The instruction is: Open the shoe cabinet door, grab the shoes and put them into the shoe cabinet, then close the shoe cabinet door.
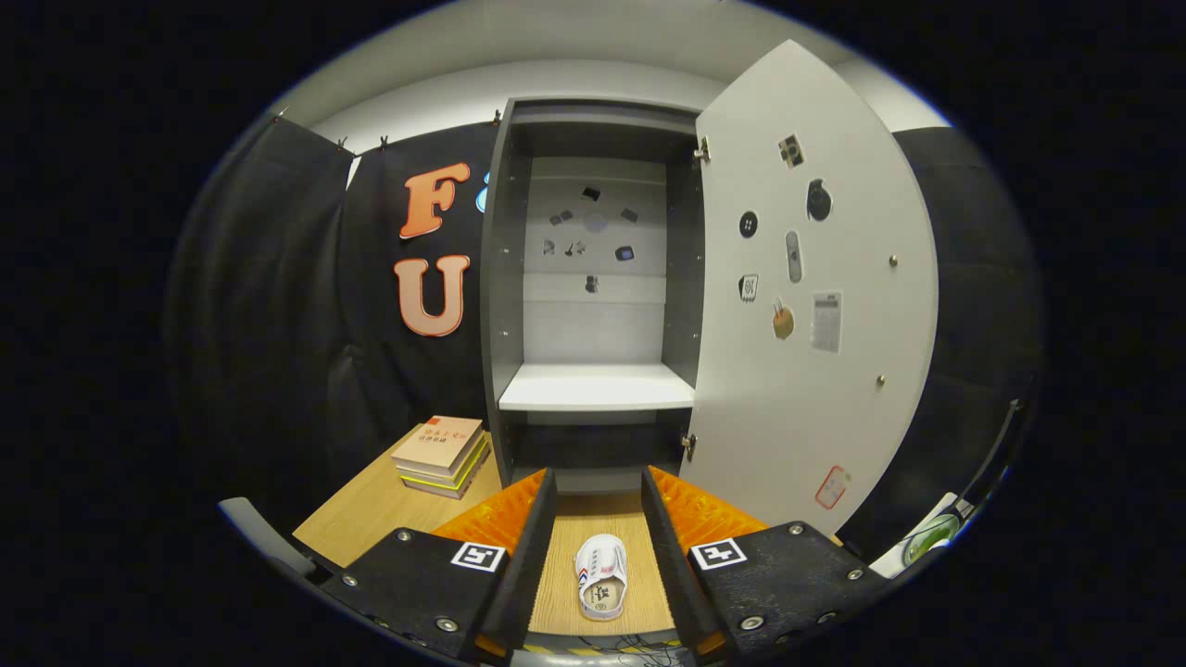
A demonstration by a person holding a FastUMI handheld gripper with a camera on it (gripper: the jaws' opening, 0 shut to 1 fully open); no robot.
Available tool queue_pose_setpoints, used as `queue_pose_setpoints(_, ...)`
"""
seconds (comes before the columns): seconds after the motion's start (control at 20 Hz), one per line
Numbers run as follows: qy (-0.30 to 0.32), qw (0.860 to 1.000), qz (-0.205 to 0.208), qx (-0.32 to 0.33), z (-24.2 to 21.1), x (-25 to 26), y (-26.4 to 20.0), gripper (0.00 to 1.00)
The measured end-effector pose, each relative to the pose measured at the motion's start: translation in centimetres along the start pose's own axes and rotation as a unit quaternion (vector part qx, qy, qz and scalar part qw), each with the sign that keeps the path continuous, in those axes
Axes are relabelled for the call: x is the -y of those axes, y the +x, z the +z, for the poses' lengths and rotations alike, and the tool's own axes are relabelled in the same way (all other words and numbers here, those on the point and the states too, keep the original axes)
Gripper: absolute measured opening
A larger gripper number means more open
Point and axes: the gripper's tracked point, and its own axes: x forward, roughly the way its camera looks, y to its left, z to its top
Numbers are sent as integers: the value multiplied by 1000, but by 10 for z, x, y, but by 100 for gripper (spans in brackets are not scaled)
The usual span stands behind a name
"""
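Observation:
The shoe cabinet (pixel 593 278) stands beyond my fingers with its door (pixel 806 296) swung wide open to the right. Inside, a white shelf (pixel 598 384) is bare, and small stickers dot the back panel and the door's inner face. A small white shoe (pixel 601 576) lies on the wooden table (pixel 371 519), between my two fingers and well below them, toe pointing toward the cabinet. My gripper (pixel 598 491) is open, fingers spread wide apart, touching nothing.
A stack of books (pixel 441 456) sits on the table left of the cabinet. Black cloth hangs behind and to both sides. A white and green object (pixel 931 537) shows low on the right, past the door's edge.

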Motion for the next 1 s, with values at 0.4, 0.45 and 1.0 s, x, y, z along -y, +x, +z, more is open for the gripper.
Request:
queue_pose_setpoints(0.4, 27, 990, 12, -139, -139, -8, 54, 59)
queue_pose_setpoints(0.45, 30, 987, 15, -155, -154, -9, 58, 59)
queue_pose_setpoints(1.0, 57, 957, 38, -282, -276, -17, 114, 59)
